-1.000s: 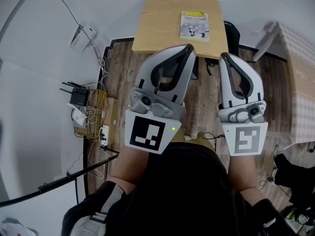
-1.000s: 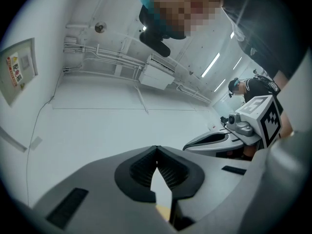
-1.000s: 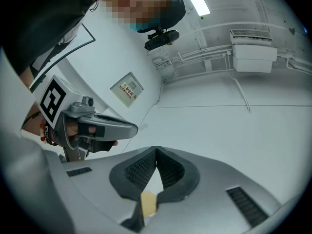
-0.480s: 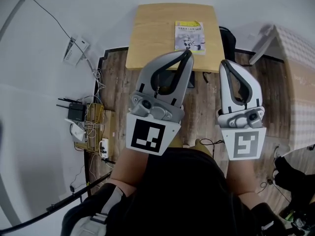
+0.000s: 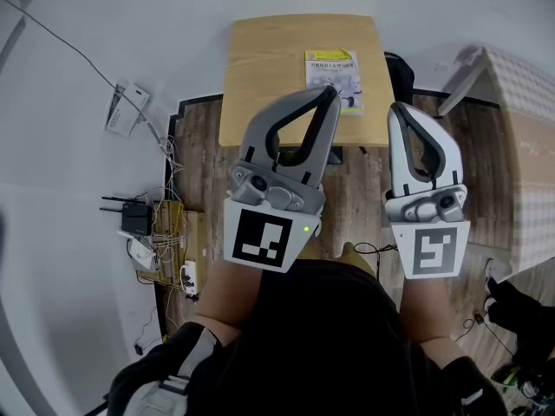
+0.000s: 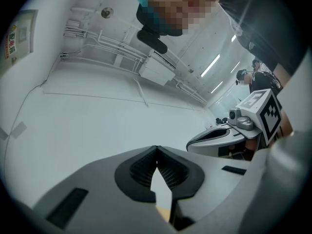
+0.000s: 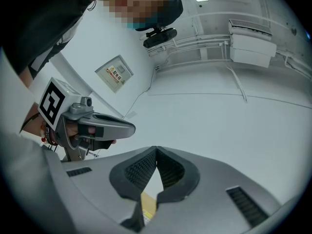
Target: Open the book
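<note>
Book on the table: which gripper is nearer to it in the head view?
Left. The left gripper tip overlaps the book at its near edge; the right gripper tip is off to its right, beyond the table.

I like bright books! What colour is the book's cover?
Yellow strip at the top, pale below. The book shows best in the head view.
</note>
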The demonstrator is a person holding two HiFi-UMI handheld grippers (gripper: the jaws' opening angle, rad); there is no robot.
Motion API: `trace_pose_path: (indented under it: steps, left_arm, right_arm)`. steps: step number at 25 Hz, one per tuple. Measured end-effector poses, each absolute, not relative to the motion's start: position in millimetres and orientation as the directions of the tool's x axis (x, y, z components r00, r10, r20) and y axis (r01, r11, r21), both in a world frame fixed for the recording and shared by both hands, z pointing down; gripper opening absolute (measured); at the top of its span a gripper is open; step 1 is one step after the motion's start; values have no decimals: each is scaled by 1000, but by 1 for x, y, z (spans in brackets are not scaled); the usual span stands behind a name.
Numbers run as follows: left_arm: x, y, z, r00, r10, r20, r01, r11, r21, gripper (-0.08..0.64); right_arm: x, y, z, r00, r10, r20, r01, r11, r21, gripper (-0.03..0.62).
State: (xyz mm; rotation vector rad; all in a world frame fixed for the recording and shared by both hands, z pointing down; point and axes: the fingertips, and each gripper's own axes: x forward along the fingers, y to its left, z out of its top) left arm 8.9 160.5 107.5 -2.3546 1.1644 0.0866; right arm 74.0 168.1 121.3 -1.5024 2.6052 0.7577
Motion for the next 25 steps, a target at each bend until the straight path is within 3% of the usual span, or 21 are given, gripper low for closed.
trace_pose_path:
  steps: [25]
  left_arm:
    - [-12, -4, 109, 735, -611, -296, -677, -628, -384, 11]
  right_arm:
    - [56, 11, 123, -388, -886, -254, -881, 276, 384, 29]
